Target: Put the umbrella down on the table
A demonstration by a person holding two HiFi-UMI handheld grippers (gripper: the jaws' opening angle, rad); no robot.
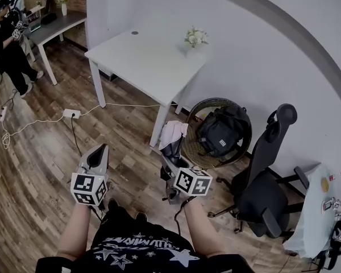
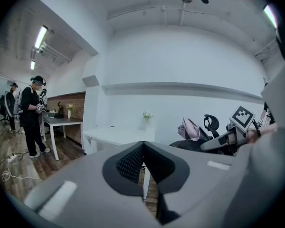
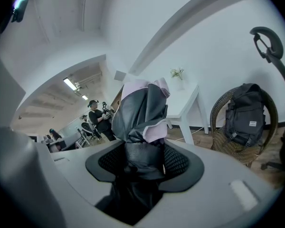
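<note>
A: Risks from here, nearest first?

B: Umbrella gripped on its folded bundle by the right gripper, with loose dark-and-pink cloth flopping above the pads. Liable to slide or sag if eased too early. Held well short of the table, over bare floor on its near side. Judged outcome of a slip there: a drop to the boards, not onto the top.

A: Further out?

B: Power strip and its white cable on the floor at the table's near left. Possible snag underfoot on the approach. Wicker chair with a backpack just right of the table's near leg. Could be clipped by a swing in from that side. Flower vase near the table's far right edge. Could be knocked over by a set-down reaching toward that end. Middle of the top bare, so judged the safer target.

A: Jaws?

B: Right: spread wide, pads pressing both flanks of the umbrella, with a dark part running down through the gap. Firm hold, by the look of the bulging cloth. Left gripper: pads met, nothing between. Carried to the left of the umbrella and equally short of the table. Free to steady the cloth if needed.
</note>
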